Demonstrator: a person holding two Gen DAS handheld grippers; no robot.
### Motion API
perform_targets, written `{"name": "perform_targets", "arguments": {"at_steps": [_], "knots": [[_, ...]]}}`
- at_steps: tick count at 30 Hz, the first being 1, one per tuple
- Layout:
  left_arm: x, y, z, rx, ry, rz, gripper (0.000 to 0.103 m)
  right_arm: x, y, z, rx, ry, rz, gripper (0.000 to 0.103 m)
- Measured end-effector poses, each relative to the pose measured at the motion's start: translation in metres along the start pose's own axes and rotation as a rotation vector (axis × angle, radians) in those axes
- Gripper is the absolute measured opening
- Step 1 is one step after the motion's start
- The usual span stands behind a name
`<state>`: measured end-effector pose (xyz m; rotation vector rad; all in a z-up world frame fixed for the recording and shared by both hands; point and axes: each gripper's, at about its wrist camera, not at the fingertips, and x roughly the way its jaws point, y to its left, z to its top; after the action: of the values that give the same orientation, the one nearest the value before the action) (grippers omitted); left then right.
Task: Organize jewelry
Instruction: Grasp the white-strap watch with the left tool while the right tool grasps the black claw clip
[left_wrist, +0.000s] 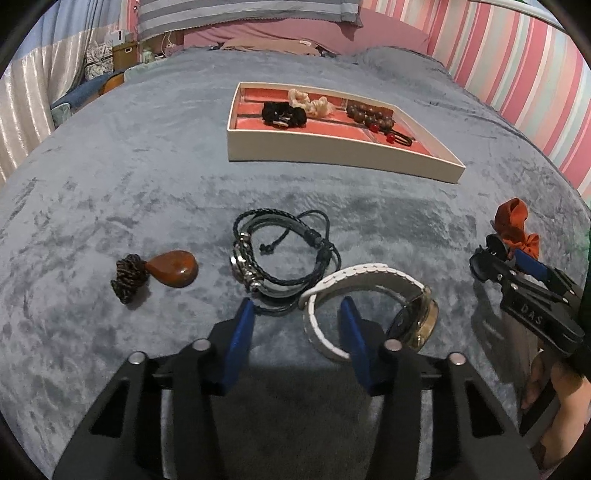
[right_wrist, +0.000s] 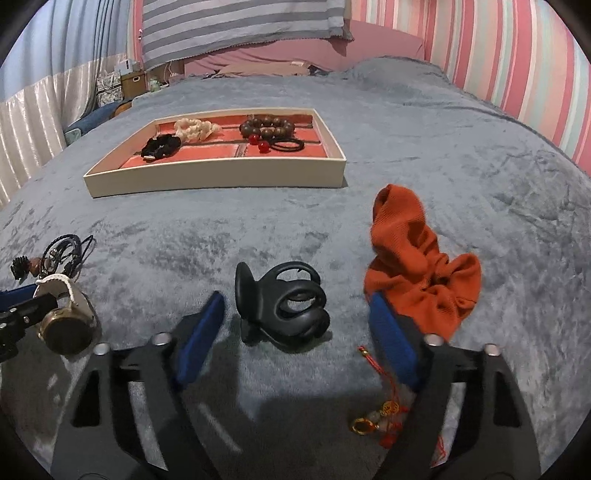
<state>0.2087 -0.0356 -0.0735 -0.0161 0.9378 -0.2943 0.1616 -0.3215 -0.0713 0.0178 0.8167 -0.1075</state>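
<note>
2 tools (left_wrist: 297, 317) (right_wrist: 295, 314) open over watch (left_wrist: 369, 295) (on edge), clip (right_wrist: 284, 301).

Left wrist cam sits low over the grey bedspread (left_wrist: 110, 184), angled down past its own blue fingers (left_wrist: 240, 332), close to the white watch (left_wrist: 354, 280). Right wrist cam same tilt, probably just to the right, close on the black hair claw (right_wrist: 284, 302). Both share the tray (left_wrist: 332, 151) (right_wrist: 221, 177), watch (right_wrist: 66, 314), orange scrunchie (left_wrist: 513, 225) (right_wrist: 417, 273).
</note>
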Motion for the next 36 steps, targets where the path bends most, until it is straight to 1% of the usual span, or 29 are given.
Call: {"name": "perform_targets", "arguments": {"at_steps": [1,3,4,6,10,14,17,22,27,30,36], "knots": [[0.001,0.0,0.0,0.0,0.002,-0.004,0.043,0.002,-0.002,0.0,0.009,0.007,0.008,0.064],[0.001,-0.001,0.0,0.002,0.005,-0.014,0.033,0.003,-0.003,0.0,0.018,0.009,0.025,0.057],[0.001,-0.001,0.0,0.005,0.007,-0.019,0.032,0.002,-0.003,0.0,0.018,0.008,0.029,0.056],[0.002,-0.002,0.0,0.009,0.009,-0.024,0.027,0.002,-0.002,0.0,0.012,0.004,0.04,0.046],[0.0,-0.004,-0.001,0.015,0.004,-0.037,0.021,0.001,-0.002,0.0,0.012,0.0,0.047,0.046],[-0.004,-0.004,-0.003,0.013,-0.004,-0.052,0.012,-0.003,-0.005,0.001,0.027,-0.016,0.055,0.046],[-0.009,-0.003,-0.005,0.011,-0.018,-0.065,0.01,-0.005,-0.008,0.001,0.035,-0.025,0.057,0.046],[-0.017,-0.005,-0.007,0.024,-0.049,-0.076,0.009,-0.006,-0.008,0.001,0.036,-0.029,0.06,0.046],[-0.018,-0.006,-0.007,0.019,-0.053,-0.086,0.008,-0.009,-0.008,0.001,0.033,-0.036,0.062,0.046],[-0.024,-0.008,-0.007,0.022,-0.079,-0.095,0.008,-0.01,-0.009,0.001,0.035,-0.039,0.065,0.046],[-0.032,-0.017,-0.009,0.053,-0.104,-0.106,0.008,-0.011,-0.013,0.0,0.052,-0.043,0.071,0.046]]}}
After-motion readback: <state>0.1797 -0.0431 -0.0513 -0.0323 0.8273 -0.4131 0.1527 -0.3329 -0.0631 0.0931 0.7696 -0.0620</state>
